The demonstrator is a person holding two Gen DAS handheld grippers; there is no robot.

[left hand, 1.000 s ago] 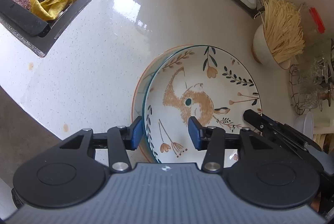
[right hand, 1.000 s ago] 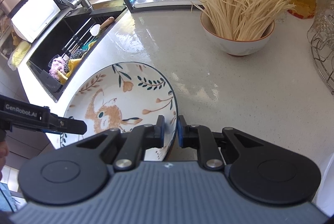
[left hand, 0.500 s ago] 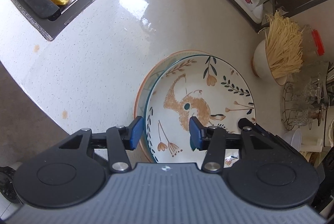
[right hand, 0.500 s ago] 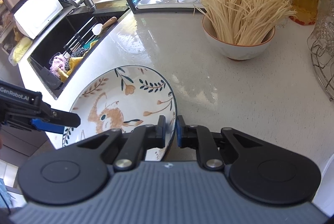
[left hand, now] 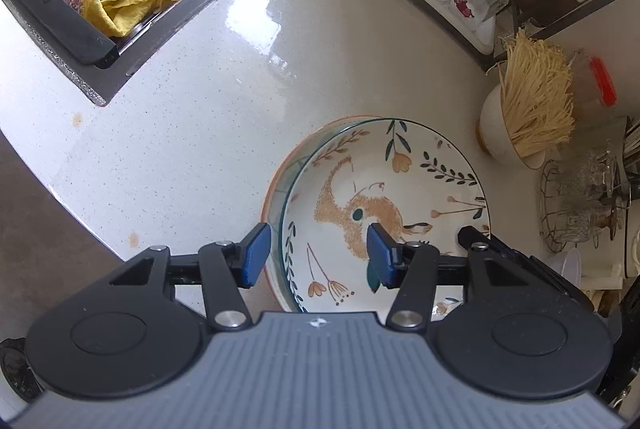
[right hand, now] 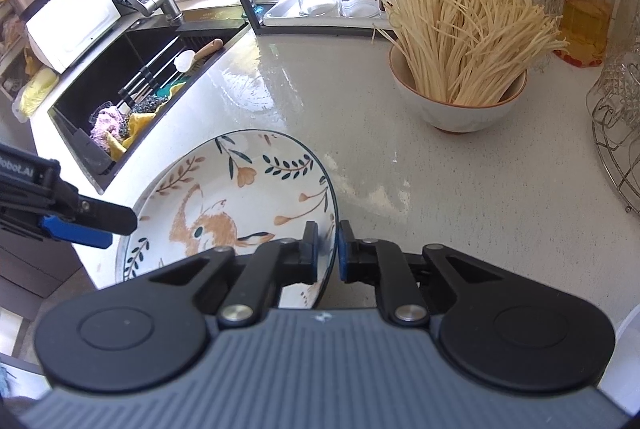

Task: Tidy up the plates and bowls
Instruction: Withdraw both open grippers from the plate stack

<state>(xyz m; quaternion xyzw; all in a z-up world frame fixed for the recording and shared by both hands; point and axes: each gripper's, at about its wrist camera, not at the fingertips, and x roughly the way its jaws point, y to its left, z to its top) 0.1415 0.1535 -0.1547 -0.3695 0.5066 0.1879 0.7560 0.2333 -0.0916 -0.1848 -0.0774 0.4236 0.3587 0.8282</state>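
Here the white ceramic plate with a brown rabbit and a dark green rim (right hand: 248,197) sits at the near edge of the pale speckled counter (left hand: 200,133), stacked on one orange-rimmed plate (left hand: 280,173) showing at its left. The right gripper (right hand: 328,249) pinches its right rim, jaws nearly together. The left gripper (left hand: 316,249) is opening, its blue pads straddling the left rim without touching. Bare counter stretches far and left toward the black sink (right hand: 132,69); one noodle-filled bowl (right hand: 460,109) stands far right

Rabbit-painted plate (left hand: 400,189) rests atop orange-rimmed plate (left hand: 280,181).
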